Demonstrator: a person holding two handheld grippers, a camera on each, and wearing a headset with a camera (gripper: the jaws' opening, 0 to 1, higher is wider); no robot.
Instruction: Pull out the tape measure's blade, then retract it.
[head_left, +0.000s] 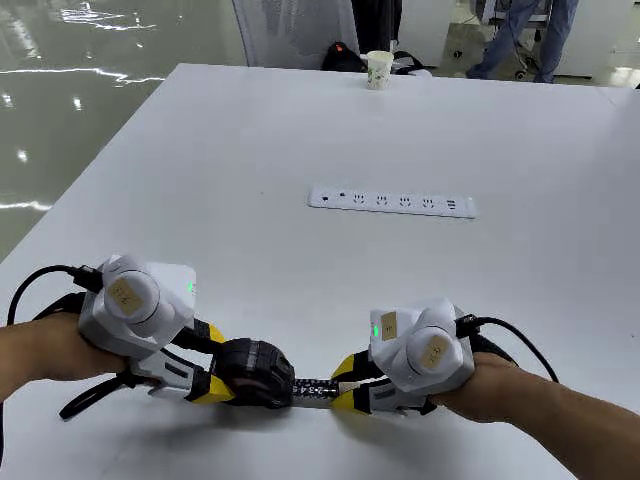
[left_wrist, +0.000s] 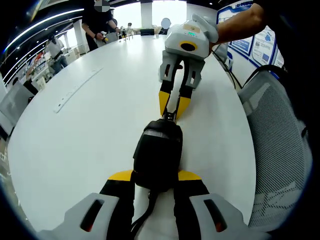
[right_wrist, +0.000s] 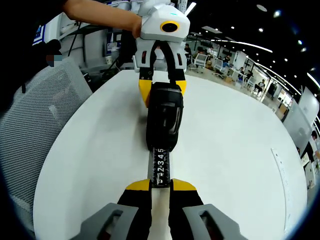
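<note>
A: Where is the tape measure (head_left: 255, 372)?

B: Bottom centre of the head view. Its black, rounded case lies on the smooth white table (head_left: 300, 130), clamped between the yellow-tipped jaws of the left gripper (head_left: 213, 362).

A: And the blade (right_wrist: 160, 167)?

B: A short flat strip is out, black with white numerals. The right gripper (head_left: 343, 383) has its jaws closed on the end.

A: Anything else?

B: A long white power strip (head_left: 392, 201) at mid-frame and a paper cup (head_left: 378, 69) at the top edge.

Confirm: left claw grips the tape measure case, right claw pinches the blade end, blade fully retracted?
Wrong on the blade: it is pulled out a short way, numerals showing in the right gripper view. Left claw does grip the tape measure case; right claw does pinch the blade end.
</note>
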